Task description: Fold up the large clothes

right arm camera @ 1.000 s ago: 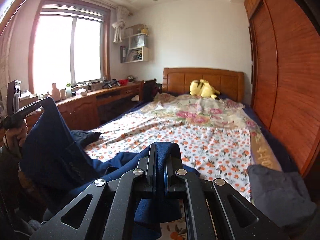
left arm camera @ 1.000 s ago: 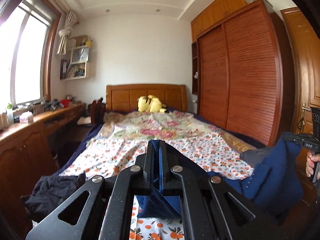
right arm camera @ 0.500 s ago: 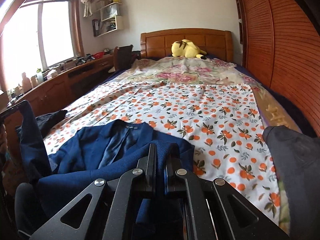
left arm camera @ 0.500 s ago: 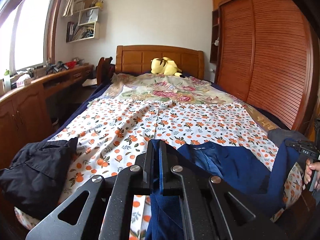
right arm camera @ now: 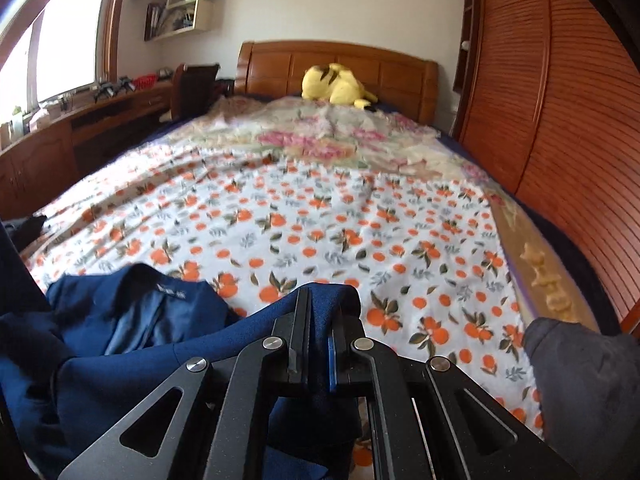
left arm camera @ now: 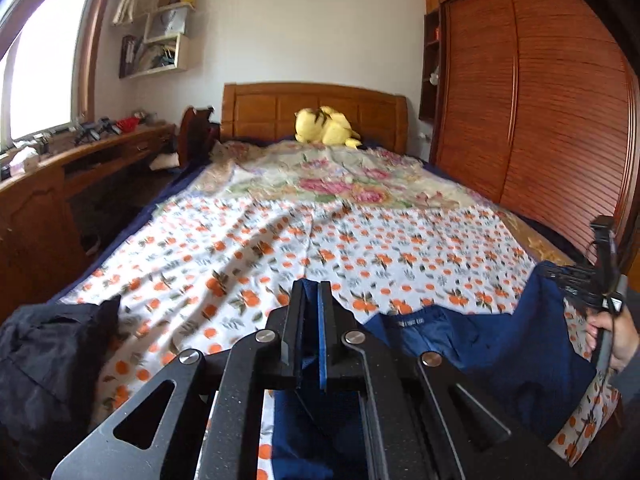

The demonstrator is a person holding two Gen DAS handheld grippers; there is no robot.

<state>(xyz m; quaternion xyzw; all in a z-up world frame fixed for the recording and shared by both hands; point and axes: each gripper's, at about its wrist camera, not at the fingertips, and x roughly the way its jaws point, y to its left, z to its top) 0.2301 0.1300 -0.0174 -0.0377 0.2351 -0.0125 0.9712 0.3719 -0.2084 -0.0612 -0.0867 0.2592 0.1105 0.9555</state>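
A navy blue jacket (left arm camera: 492,344) (right arm camera: 132,328) lies stretched across the near end of the bed, its collar and label facing up. My left gripper (left arm camera: 311,286) is shut on one edge of the jacket, blue cloth pinched between its fingers. My right gripper (right arm camera: 322,294) is shut on the other edge, with the cloth bunched over its tips. In the left wrist view the right gripper (left arm camera: 560,272) shows at the far right, held by a hand (left arm camera: 616,336). The jacket's lower part hangs off the bed below both grippers.
The bed's orange-print sheet (left arm camera: 320,240) (right arm camera: 320,220) stretches ahead. A black garment (left arm camera: 44,360) lies at the near left corner, a grey one (right arm camera: 580,376) at the near right. A yellow plush toy (left arm camera: 324,126) sits by the headboard. Desk left, wooden wardrobe (left arm camera: 540,100) right.
Both grippers came forward and down over the bed, carrying the jacket. It hung in the air before; now its upper part rests spread on the sheet.
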